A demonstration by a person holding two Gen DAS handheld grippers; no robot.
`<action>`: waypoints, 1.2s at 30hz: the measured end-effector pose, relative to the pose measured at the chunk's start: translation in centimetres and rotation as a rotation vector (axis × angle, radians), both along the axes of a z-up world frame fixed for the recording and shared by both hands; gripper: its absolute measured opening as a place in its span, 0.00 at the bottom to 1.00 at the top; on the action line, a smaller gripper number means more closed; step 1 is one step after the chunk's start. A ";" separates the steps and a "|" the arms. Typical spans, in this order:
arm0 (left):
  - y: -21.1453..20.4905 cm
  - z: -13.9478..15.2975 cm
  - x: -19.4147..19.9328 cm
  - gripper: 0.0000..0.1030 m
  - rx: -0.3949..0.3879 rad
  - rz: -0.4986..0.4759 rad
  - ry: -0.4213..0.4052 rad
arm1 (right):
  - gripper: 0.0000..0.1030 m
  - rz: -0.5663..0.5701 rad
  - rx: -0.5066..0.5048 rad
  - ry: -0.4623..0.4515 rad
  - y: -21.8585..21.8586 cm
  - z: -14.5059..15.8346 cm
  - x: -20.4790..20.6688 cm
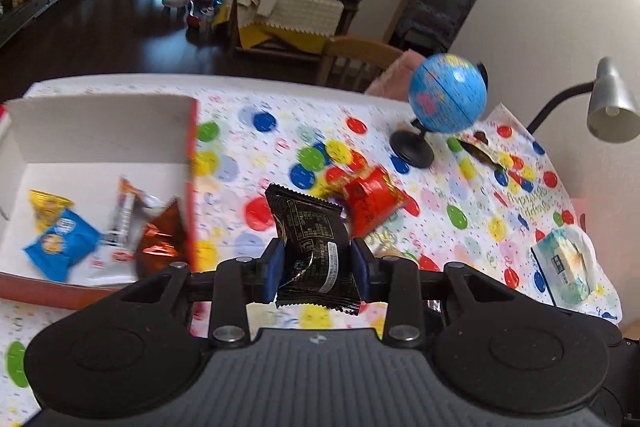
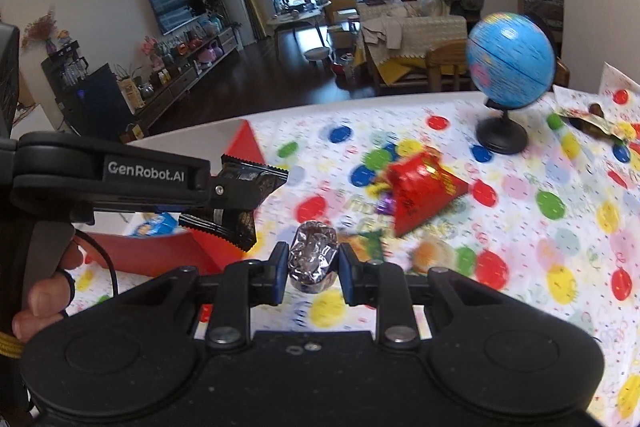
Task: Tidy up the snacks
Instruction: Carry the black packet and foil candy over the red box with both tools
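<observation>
Left hand-held gripper clamps a black crinkled snack packet; right hand-held gripper clamps a silver foil-wrapped candy, both above the table's near edge. Transport step; next, probably release both into the red-walled white cardboard box at the left edge.

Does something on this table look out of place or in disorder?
Yes. A torn-looking gold and brown wrapper lies open beside the globe, far from the box where the other snacks are. A red packet also lies loose on the tablecloth.

Black printed snack packet; silver foil candy; red packet; blue globe; multicolour polka-dot tablecloth.
</observation>
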State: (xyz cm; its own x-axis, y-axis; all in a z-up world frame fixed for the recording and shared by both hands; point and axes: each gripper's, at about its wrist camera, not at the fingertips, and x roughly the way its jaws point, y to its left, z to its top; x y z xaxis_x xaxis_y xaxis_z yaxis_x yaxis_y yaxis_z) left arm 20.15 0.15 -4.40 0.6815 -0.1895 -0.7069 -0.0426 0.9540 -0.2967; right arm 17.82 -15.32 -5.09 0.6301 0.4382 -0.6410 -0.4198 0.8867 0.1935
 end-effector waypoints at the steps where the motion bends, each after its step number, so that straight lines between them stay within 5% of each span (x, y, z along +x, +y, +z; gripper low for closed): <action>1: 0.7 0.3 -0.3 0.34 0.001 0.007 -0.005 | 0.24 0.006 0.001 -0.006 0.7 0.2 -0.1; 17: 12.5 2.8 -3.8 0.34 0.036 0.123 -0.064 | 0.24 0.090 0.009 -0.048 12.1 2.1 -0.7; 36: 22.4 -0.8 -2.7 0.34 0.093 0.240 0.022 | 0.24 0.163 -0.071 0.016 22.0 -1.3 2.0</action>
State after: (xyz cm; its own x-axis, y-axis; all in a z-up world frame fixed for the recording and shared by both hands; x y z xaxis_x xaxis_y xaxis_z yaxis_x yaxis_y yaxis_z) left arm 17.47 22.56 -5.16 0.6836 0.0424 -0.7286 -0.2766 0.9389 -0.2049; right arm 19.86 6.73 -6.40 0.5441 0.4868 -0.6834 -0.5562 0.8191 0.1407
